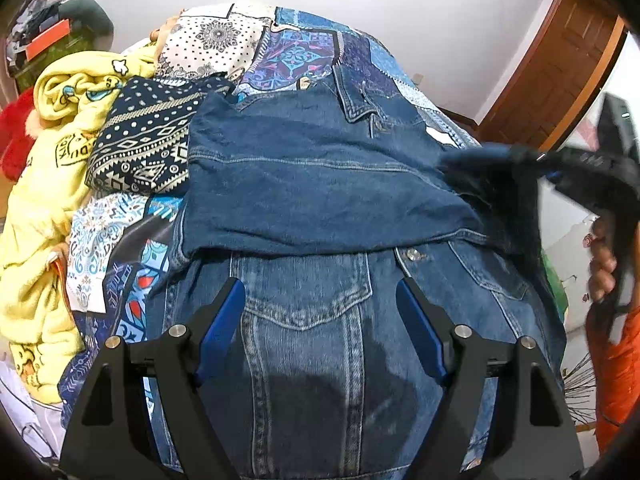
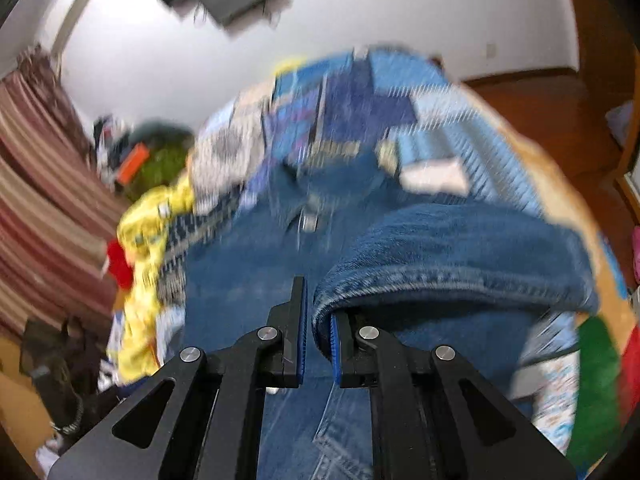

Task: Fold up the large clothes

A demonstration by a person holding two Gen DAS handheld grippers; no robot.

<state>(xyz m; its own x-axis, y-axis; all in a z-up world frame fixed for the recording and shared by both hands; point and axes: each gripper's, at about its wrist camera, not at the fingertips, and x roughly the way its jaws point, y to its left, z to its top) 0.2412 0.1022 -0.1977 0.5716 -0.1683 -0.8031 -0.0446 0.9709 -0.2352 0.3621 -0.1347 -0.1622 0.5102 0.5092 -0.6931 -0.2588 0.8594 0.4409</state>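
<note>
A blue denim jacket lies spread on the bed, one part folded across its chest. My left gripper hovers open just above the chest pocket, with nothing between its blue pads. At the right edge of the left wrist view, my right gripper is a dark blur held by a hand, with denim trailing from it. In the right wrist view, my right gripper is shut on a thick rolled fold of the jacket, which is lifted above the rest of the denim.
A patchwork bedcover lies under the jacket. A navy patterned cloth and a yellow fleece heap crowd the left side. A wooden door stands at the right. Striped curtains hang at the left, with wooden floor beyond the bed.
</note>
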